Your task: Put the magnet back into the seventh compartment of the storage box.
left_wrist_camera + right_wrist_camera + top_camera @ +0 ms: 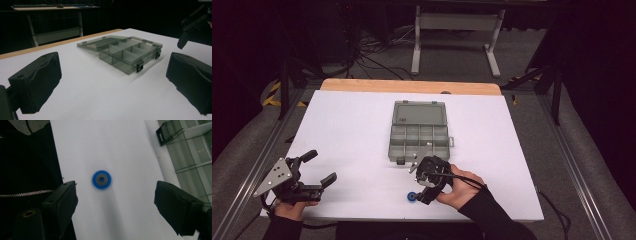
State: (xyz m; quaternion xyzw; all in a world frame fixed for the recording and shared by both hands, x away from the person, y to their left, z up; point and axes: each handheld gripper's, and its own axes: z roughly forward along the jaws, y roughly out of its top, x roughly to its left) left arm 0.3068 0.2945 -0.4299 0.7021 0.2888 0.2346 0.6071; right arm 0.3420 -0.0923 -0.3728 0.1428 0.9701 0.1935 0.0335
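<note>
Jaws of the right gripper point(418, 181) stand apart with nothing between the pads, pointed down at the counter point(352, 130) near its near edge; in the right gripper view the two black pads point(62, 200) flank bare white surface, and a small blue ring point(101, 179) with a dark centre lies flat just beyond them, touching neither. Jaws of the left gripper point(323, 169) also stand wide and hold nothing, resting by the counter's near left corner, well apart from the work.

Largest on the counter is the grey compartment box point(418, 136), near the middle toward the far edge, its lid point(420, 113) folded back flat and its divided cells open upward. Its near wall, with the latches point(139, 67), sits just beside the right gripper.

The blue ring point(411, 196) lies close to the counter's near edge. My reading is that this is the piece to be picked up, and the risks come from its shape and place. It is thin and flat, so the pads may close over its top and skid off, or press one rim and flip it. A nudge toward the person could send it off the near edge. The ring also sits ahead of the pads, not between them; closing from here would likely catch nothing.
</note>
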